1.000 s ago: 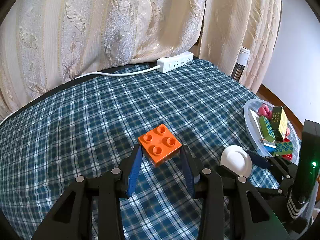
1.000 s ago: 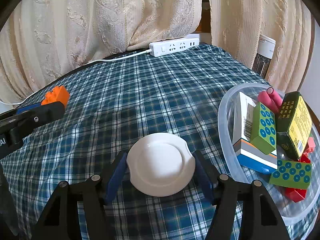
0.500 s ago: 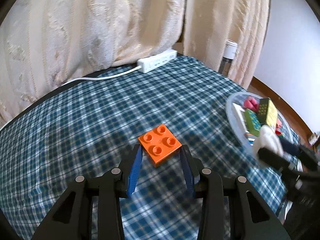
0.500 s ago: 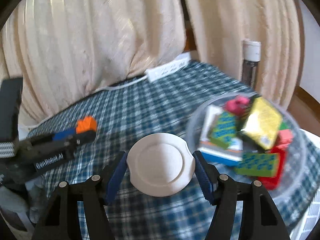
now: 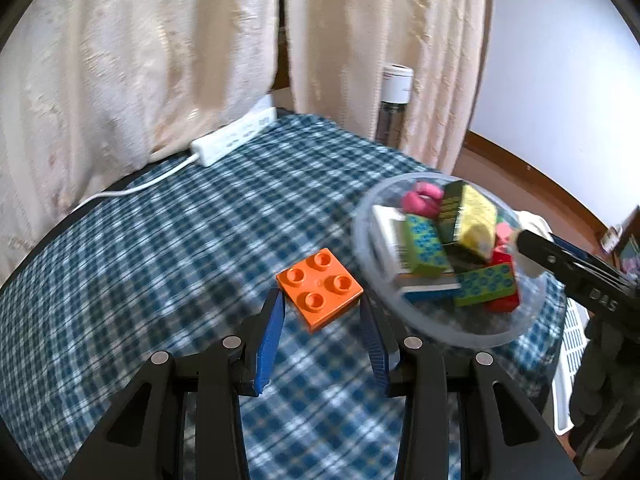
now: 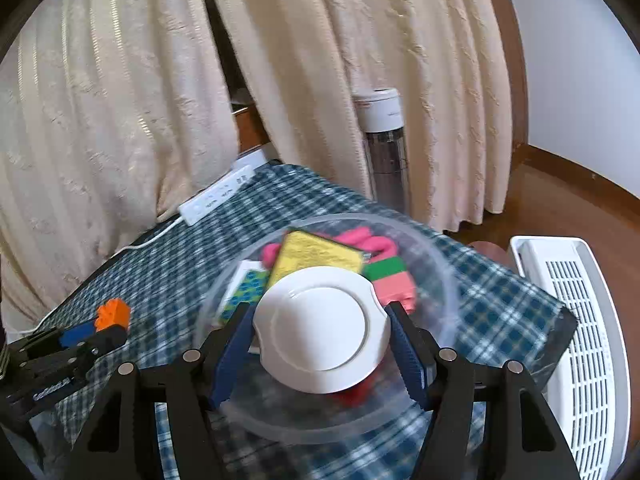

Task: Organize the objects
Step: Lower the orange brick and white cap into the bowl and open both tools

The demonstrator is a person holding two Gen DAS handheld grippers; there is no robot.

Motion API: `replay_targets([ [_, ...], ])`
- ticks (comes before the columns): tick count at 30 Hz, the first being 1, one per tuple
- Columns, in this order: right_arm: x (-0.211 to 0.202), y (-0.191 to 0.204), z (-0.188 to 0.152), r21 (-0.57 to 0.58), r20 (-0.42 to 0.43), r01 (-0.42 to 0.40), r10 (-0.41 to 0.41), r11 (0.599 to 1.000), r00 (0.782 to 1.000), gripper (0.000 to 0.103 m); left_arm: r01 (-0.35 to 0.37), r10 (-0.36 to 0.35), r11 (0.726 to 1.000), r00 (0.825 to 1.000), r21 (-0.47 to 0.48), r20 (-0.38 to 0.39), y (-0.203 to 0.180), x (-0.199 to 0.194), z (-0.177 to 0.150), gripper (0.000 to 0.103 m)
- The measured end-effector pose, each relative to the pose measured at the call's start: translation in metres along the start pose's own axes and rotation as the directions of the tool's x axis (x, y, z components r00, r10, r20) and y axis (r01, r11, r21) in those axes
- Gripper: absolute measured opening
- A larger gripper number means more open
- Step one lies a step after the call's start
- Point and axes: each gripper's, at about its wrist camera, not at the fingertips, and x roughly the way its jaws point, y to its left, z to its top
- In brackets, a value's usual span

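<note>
Delivery step. Right gripper [image 6: 320,340] clamps the white lid [image 6: 322,328] above the clear bowl [image 6: 448,276]; left gripper [image 5: 322,322] grips the orange brick [image 5: 320,294], bowl at its 2 o'clock. Next: lower, then release inside the rim.

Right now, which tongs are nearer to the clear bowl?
Right. The right tongs hold a white lid over the bowl; the left tongs hold an orange brick beside it.
</note>
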Motion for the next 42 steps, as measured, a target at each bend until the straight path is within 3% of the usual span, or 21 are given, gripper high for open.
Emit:
replay_targets([
  [3,0.004,-0.011,0.001,0.013,-0.001,0.003,-0.003,1.000,1.000,0.069,0.060,-0.060,0.998,0.998,0.017,-0.020,-0.019,0.007,0.007,0.040],
  [13,0.011,-0.034,0.005,0.037,-0.006,-0.026,0.026,0.999,1.000,0.069,0.147,-0.144,0.985,0.989,0.091,-0.041,-0.072,0.024,0.017,0.040],
  [26,0.022,-0.035,0.002,0.026,-0.034,-0.063,0.064,0.998,0.997,0.070,0.152,-0.147,0.983,0.988,0.099,-0.056,-0.083,0.034,0.017,0.041],
  [28,0.022,-0.036,0.002,0.036,-0.034,-0.064,0.065,0.997,0.997,0.073,0.141,-0.136,0.985,0.989,0.096,-0.056,-0.081,0.033,0.015,0.045],
  [30,0.020,-0.038,0.002,0.055,-0.030,-0.067,0.069,0.996,0.997,0.078,0.134,-0.129,0.987,0.990,0.088,-0.052,-0.078,0.031,0.014,0.058],
  [32,0.018,-0.039,0.003,0.064,-0.023,-0.066,0.068,0.996,0.997,0.078,0.123,-0.120,0.989,0.992,0.081,-0.041,-0.075,0.030,0.013,0.064],
  [37,0.009,-0.036,0.001,0.050,-0.015,-0.042,0.042,0.998,0.999,0.080,0.082,-0.081,0.995,0.997,0.058,-0.009,-0.067,0.022,0.012,0.075],
  [42,-0.006,-0.030,-0.003,0.018,0.007,-0.007,0.007,1.000,1.000,0.090,0.045,-0.046,0.999,0.999,0.019,0.023,-0.057,0.015,0.012,0.082],
])
